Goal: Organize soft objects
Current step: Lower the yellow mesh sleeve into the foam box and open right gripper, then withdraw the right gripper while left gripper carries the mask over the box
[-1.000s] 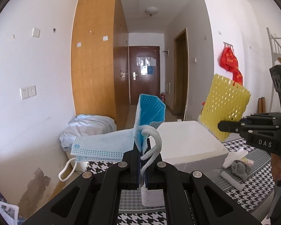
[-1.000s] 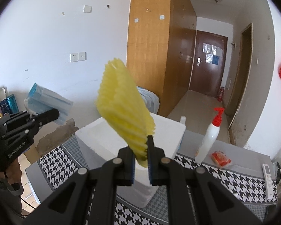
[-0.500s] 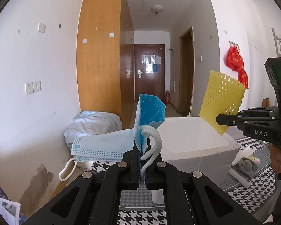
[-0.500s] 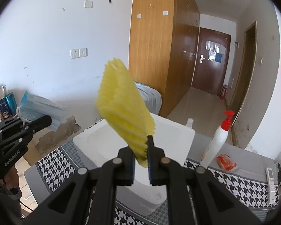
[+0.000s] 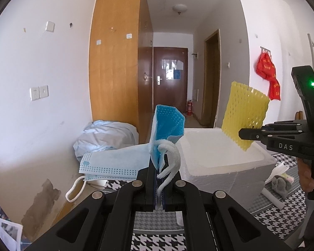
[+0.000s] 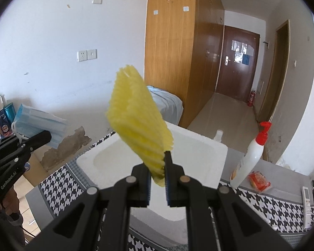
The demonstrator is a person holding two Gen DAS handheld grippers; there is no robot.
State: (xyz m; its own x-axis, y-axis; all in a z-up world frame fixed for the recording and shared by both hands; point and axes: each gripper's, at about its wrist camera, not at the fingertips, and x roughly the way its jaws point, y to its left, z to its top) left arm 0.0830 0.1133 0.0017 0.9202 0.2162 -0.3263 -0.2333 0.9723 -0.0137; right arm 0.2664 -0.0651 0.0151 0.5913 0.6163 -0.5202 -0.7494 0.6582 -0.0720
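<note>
Right wrist view shows my right gripper [image 6: 158, 177] clenched on the yellow foam net [image 6: 138, 123], its long axis upright above the white foam box [image 6: 198, 146] just ahead, nearer than my left gripper [image 5: 159, 179], which pinches blue face masks [image 5: 123, 161].

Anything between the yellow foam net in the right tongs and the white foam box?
Nothing visible. The yellow net hangs in the right tongs above the open box; its hollow looks bare and the mask in the left tongs is off to the side.
</note>
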